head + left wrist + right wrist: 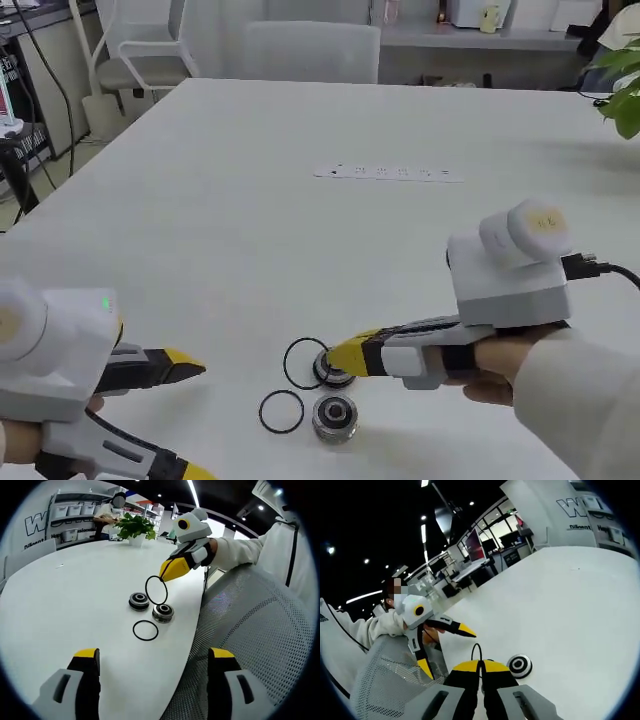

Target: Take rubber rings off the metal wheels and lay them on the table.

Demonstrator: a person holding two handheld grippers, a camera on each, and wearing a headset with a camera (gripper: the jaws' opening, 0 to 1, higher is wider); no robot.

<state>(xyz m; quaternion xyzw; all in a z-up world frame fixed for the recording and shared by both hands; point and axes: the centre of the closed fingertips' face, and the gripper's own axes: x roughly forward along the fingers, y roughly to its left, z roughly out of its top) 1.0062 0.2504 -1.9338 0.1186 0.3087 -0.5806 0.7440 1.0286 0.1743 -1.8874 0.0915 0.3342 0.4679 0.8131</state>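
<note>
1. The left gripper [195, 420] sits at 7 o'clock in the head view. Its fingers are spread wide with nothing between them, well apart from the parts.
2. The loose ring [261, 411] lies flat on the white worktop [300, 220], just beside the near wheel [335, 415], at its 9 o'clock.
3. The held ring [285, 364] hangs at 9 o'clock of the far wheel [340, 379]. In the left gripper view it stands upright, its lower edge dipping between the 2 wheels.
4. The right gripper [335, 357] reaches in from 3 o'clock, its fingers pressed together and pinching the top of that ring.
5. The step in hand looks like carrying ring 2 off its wheel. Next it should go to bare worktop, probably beside ring 1, and be lowered flat before the fingers part. I cannot tell whether either wheel carries another ring.
</note>
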